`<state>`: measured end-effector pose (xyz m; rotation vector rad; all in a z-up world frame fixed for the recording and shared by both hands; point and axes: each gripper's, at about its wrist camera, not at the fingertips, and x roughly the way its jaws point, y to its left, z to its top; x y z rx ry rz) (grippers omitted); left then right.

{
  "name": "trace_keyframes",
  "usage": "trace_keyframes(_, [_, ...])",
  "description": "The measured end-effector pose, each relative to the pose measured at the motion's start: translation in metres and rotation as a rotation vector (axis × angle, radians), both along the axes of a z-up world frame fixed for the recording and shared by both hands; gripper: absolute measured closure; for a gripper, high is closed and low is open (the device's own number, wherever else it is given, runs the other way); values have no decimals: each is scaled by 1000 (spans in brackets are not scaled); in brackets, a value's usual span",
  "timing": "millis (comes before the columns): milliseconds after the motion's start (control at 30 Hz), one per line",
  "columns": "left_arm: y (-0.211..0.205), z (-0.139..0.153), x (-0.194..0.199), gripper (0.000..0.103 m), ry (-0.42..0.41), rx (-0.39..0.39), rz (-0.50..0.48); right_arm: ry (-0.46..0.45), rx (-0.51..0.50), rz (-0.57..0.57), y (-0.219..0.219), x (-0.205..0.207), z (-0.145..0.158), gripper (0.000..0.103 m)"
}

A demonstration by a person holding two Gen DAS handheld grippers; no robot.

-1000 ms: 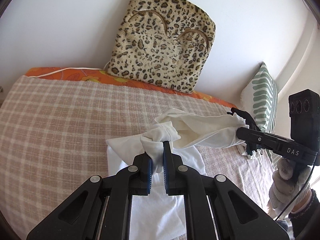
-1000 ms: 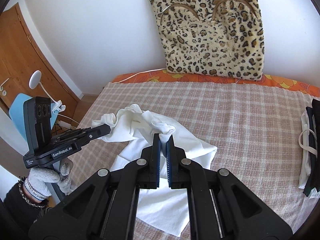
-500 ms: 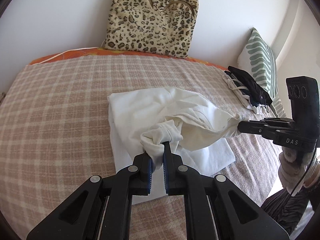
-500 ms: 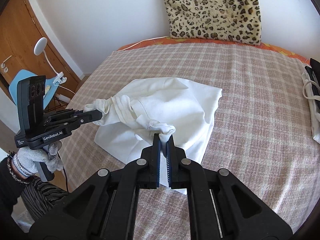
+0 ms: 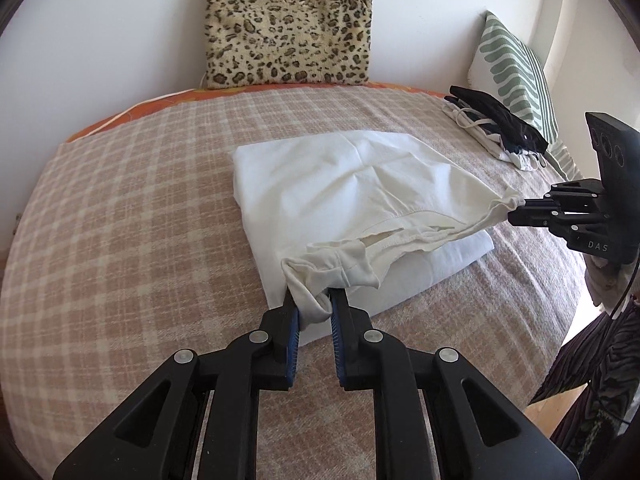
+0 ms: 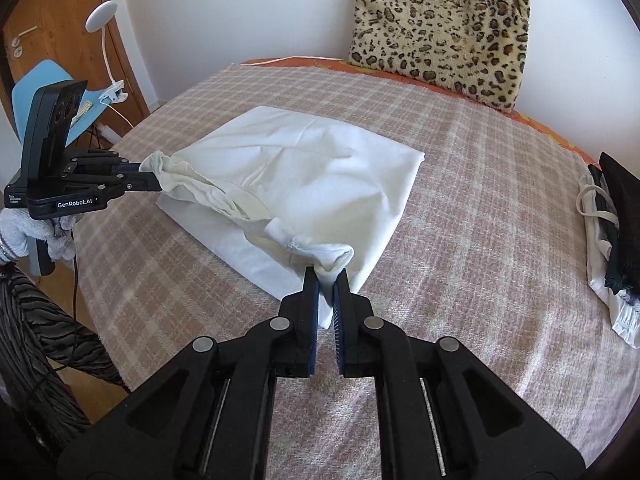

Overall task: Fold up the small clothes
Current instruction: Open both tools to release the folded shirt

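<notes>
A white garment (image 5: 352, 196) lies folded over itself on the checked bedspread (image 5: 132, 216); it also shows in the right wrist view (image 6: 312, 172). My left gripper (image 5: 311, 304) holds a bunched corner at the garment's near edge, its jaws a little apart with cloth between them. My right gripper (image 6: 326, 280) is shut on the other bunched corner. Each gripper shows in the other's view, the right gripper (image 5: 516, 216) at the garment's right end and the left gripper (image 6: 148, 178) at its left end.
A leopard-print cushion (image 5: 288, 24) leans on the wall at the back. A pile of dark and white clothes (image 5: 496, 128) lies at the bed's right side, beside a green striped pillow (image 5: 516, 72). A blue chair (image 6: 44, 92) and a white lamp (image 6: 102, 16) stand left of the bed.
Both grippers have pulled the held corners back toward the near edge and down, so the lifted top layer now lies folded flat over the lower layer. The left jaws have parted slightly.
</notes>
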<state>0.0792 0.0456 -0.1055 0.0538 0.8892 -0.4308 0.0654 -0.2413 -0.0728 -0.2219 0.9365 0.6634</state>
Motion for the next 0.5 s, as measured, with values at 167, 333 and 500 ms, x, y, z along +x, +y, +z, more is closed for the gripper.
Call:
trace_keyframes(167, [14,3,-16,81,-3,4,0,23,65,16,-18,-11,7,80])
trace_keyframes(333, [30,18,-24,81,-30,-72,24,60,163,-64,-39,-3,12,78])
trace_keyframes(500, [20,20,-7,81,-46,-94,35,108,163,-82,-24,13,0,78])
